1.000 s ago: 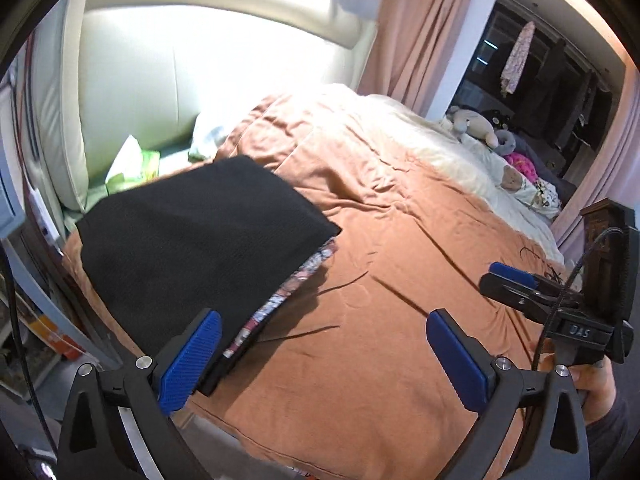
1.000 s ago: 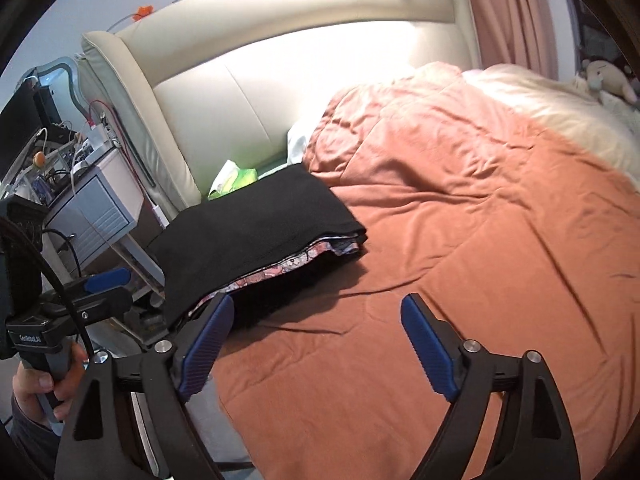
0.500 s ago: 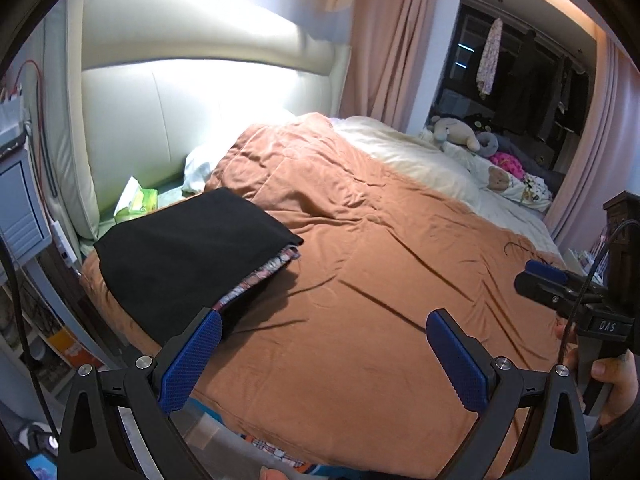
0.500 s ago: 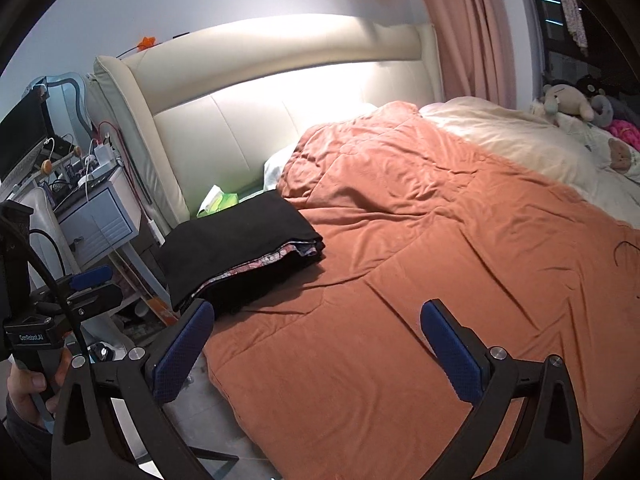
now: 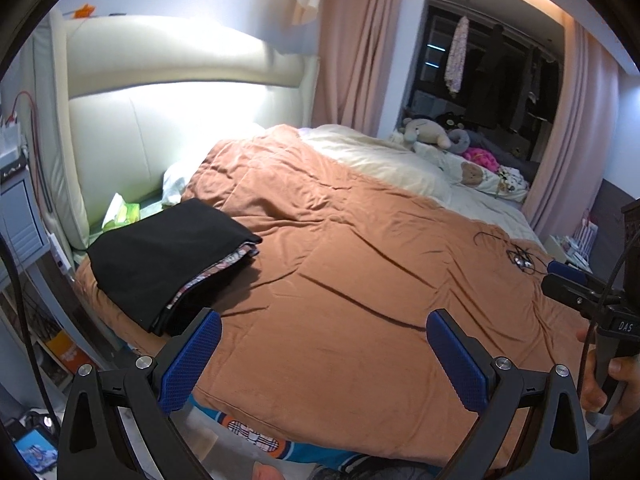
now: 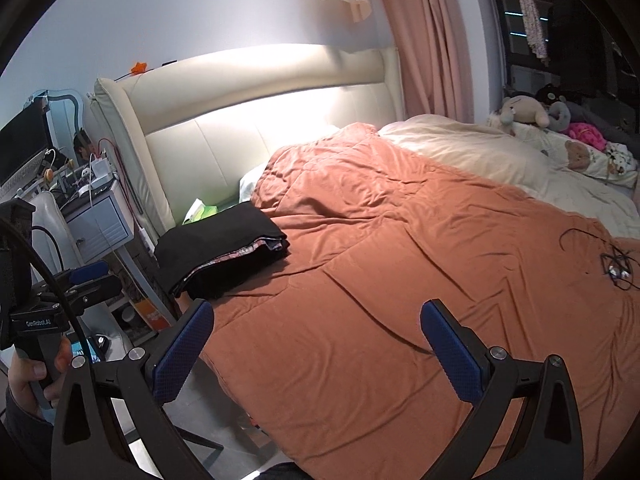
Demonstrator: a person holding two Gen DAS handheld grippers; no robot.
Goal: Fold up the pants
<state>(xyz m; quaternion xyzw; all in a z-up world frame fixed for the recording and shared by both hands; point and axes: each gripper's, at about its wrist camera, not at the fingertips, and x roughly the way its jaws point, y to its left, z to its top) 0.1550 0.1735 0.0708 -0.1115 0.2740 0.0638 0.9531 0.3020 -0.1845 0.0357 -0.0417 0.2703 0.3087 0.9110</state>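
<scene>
Both claws, left (image 5: 323,354) and right (image 6: 318,346), are spread and empty; the stack (image 5: 168,256), ahead-left, could slide off the bed edge if bumped.

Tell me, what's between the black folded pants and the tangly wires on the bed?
Only wrinkled orange blanket between folded pants and wires, seen in both views.

A lived-in home bedroom is showing here. A wide bed under a rust-orange duvet (image 6: 420,264) is backing onto a cream padded headboard (image 6: 256,92). Pink curtains (image 5: 356,48) are hanging beside a dark window, stuffed animals (image 5: 426,136) are lying along the far side, and a pale blue nightstand (image 6: 100,220) is carrying cables and small clutter next to the bed.
</scene>
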